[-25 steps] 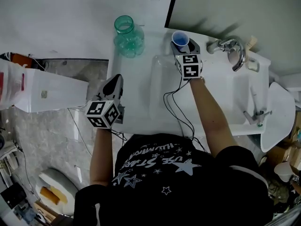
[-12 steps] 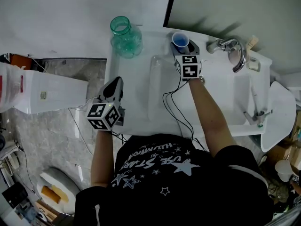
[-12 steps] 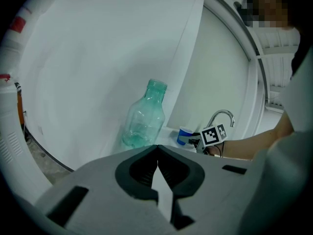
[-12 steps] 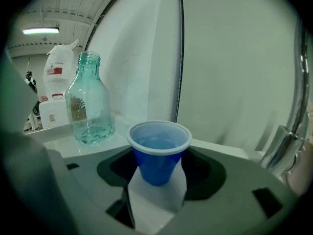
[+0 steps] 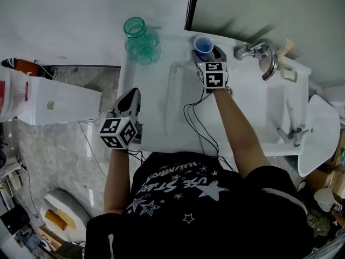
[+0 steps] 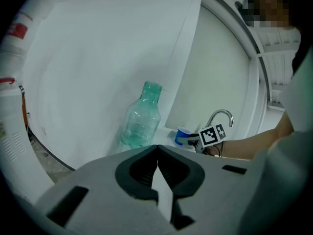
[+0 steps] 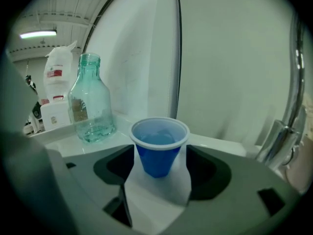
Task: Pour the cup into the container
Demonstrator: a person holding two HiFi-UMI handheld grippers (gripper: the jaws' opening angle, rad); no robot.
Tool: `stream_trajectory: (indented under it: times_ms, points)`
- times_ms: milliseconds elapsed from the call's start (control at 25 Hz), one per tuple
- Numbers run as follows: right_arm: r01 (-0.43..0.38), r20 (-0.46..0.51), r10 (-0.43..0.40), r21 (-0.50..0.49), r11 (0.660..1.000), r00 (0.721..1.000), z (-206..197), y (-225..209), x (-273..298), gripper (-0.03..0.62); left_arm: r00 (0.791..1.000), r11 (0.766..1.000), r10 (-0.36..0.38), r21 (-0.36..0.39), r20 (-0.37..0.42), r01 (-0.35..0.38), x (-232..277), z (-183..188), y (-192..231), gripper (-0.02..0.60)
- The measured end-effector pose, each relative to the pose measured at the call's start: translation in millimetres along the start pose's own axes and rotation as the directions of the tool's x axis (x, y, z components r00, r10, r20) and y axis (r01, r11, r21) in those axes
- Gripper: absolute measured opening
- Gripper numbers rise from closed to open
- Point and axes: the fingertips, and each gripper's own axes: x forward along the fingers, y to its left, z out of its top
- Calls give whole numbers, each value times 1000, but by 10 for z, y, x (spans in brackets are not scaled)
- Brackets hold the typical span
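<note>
Blue cup [image 7: 159,148] upright between opening jaws of right gripper [image 7: 161,168], pads clear; green bottle [image 7: 90,102] to its left; left gripper [image 6: 157,168] pinched together, empty

The cup [image 7: 159,148] is a small blue plastic one with a pale rim, tapering toward its base. It stands upright and open-mouthed on the white counter [image 5: 146,108], close to the far edge and about midway along it, with liquid visible inside. The container [image 5: 141,39] is a clear, teal-tinted bottle with rounded shoulders, a short neck and a wide uncapped mouth. It also stands upright, at the counter's far left corner, to the left of the cup and clearly apart from it.
</note>
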Motion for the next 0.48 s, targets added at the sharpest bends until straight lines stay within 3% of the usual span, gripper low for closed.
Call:
stream_trajectory:
  times_ms: [280, 480]
  points:
    - [-28, 19, 27, 48, 998, 999, -45, -64, -346, 339, 999, 1000, 31, 0, 41, -31, -176, 16, -269, 11]
    - [-108, 63, 108, -7, 994, 992, -8, 91, -738, 339, 993, 997, 76, -13, 85, -75, -391, -68, -558, 11]
